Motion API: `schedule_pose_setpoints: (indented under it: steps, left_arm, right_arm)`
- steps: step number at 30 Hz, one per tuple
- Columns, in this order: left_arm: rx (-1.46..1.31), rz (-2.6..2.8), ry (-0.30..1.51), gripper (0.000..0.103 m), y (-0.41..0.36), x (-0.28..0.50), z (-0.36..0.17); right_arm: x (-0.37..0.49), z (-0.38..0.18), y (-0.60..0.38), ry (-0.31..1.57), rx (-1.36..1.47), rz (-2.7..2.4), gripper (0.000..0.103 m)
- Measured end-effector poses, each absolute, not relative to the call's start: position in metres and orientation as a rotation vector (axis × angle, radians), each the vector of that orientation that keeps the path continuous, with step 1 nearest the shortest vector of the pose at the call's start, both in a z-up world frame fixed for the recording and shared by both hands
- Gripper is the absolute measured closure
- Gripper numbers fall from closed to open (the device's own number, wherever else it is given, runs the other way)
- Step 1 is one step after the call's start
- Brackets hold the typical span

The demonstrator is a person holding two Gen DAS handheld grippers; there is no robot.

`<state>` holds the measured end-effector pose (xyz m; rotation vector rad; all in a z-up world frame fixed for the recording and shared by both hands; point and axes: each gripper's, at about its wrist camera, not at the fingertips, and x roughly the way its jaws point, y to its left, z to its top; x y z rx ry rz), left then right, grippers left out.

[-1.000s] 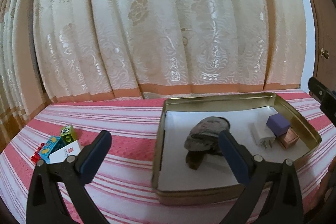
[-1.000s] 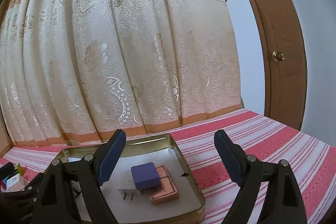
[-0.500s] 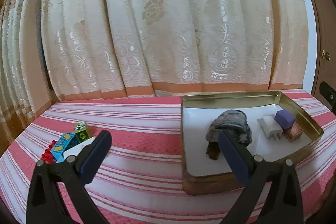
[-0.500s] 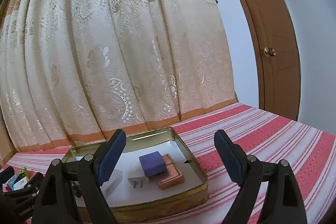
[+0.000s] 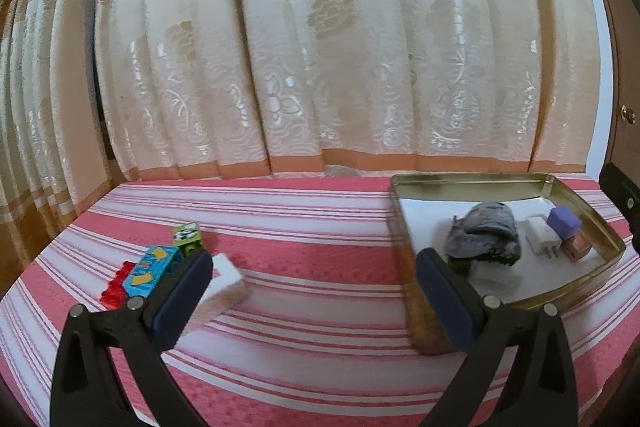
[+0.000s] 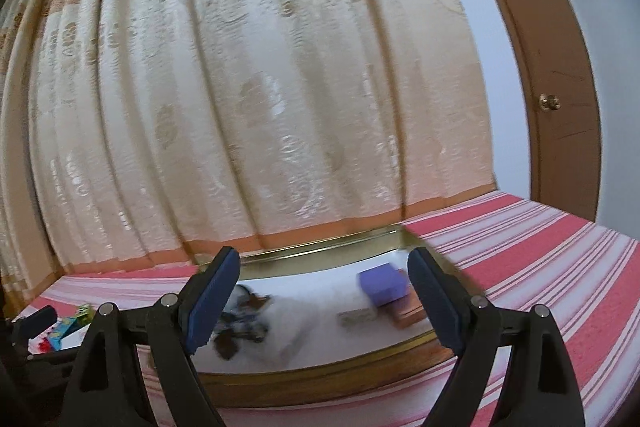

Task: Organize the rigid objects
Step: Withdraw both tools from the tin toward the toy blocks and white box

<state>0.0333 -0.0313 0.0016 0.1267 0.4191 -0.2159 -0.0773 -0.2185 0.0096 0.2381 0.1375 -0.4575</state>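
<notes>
Shift since earlier: both grippers are sliding leftward over the bed; in the left wrist view the gold tin [image 5: 472,183] is now sitting at the right edge instead of the centre, and the toy blocks are coming up close to the left finger.
Left gripper [image 5: 314,291]: jaws are standing wide apart with nothing between them, hovering above the striped bedspread [image 5: 304,227].
White box [image 5: 224,287]: lying on the bedspread just behind the left finger, partly hidden by its blue pad [image 5: 180,303].
Blue block [image 5: 150,271]: sitting just left of the white box, with a red block [image 5: 116,285] touching its near left side and a green block [image 5: 187,237] at its far end.
Right gripper [image 6: 324,295]: jaws are gaping wide and empty, pointing across the near wall of the tin; the picture is blurring here.
Tin contents, left wrist view: a grey-brown lumpy object [image 5: 484,233] is resting on the white lining near the middle, a white plug adapter [image 5: 540,235] is lying to its right, and a purple cube [image 5: 564,221] is sitting on top of a pinkish-brown box [image 5: 578,247] by the right wall.
Tin contents, right wrist view: the purple cube [image 6: 382,283] is showing just inside the right finger, with the lumpy object [image 6: 240,323] behind the left finger.
Curtain [image 5: 320,47]: cream patterned fabric is hanging behind the bed.
Door [image 6: 556,75]: brown, with a brass knob [image 6: 549,102], standing at far right.
</notes>
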Motion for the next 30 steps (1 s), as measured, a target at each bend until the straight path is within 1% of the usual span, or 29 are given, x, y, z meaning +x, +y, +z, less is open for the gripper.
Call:
schedule_pose_setpoints:
  steps: [16,25,30]
  left_arm:
    - [0.078,-0.107,0.489,0.000,0.048,0.071,-0.004]
    - [0.043,-0.033,0.534,0.000,0.103,0.096,-0.006]
    - [0.045,0.082,0.541,0.000,0.137,0.107,-0.007]
  right_arm:
    - [-0.029,0.007,-0.140,0.212,0.219,-0.289,0.015]
    - [0.010,0.003,-0.093,0.301,0.169,-0.159,0.015]
    - [0.037,-0.004,-0.070,0.400,0.133,-0.038,0.015]
